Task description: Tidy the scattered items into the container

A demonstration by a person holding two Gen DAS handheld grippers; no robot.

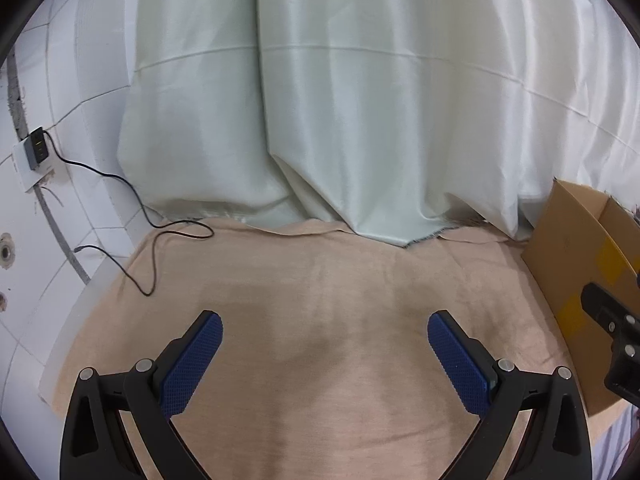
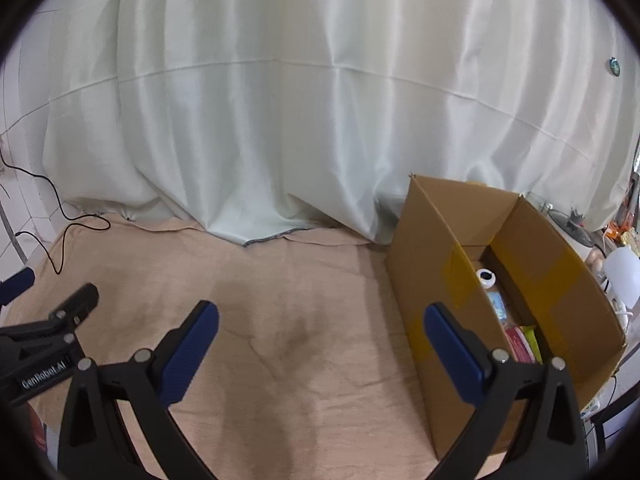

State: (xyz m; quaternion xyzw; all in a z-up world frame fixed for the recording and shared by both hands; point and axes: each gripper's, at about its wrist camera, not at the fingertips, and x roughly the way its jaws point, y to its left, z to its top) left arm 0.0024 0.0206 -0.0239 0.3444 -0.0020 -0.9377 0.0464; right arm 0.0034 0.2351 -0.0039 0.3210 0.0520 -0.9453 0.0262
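A brown cardboard box point(image 2: 436, 248) stands open on the right of the peach tablecloth point(image 2: 304, 300). Inside it lie a white round item with a dark centre point(image 2: 487, 277), a light blue packet point(image 2: 497, 305), a pink packet point(image 2: 519, 345) and a yellow-green one point(image 2: 533, 340). My right gripper point(image 2: 322, 330) is open and holds nothing, its right finger just in front of the box's near wall. My left gripper point(image 1: 325, 338) is open and bare over the cloth; the box point(image 1: 580, 248) is at that view's right edge. No loose items show on the cloth.
A pale curtain point(image 1: 340, 100) hangs along the back of the table. A black cable point(image 1: 136, 200) runs from a wall plug point(image 1: 37, 148) onto the cloth's far left corner. Clutter and a white container point(image 2: 624, 276) sit beyond the box on the right.
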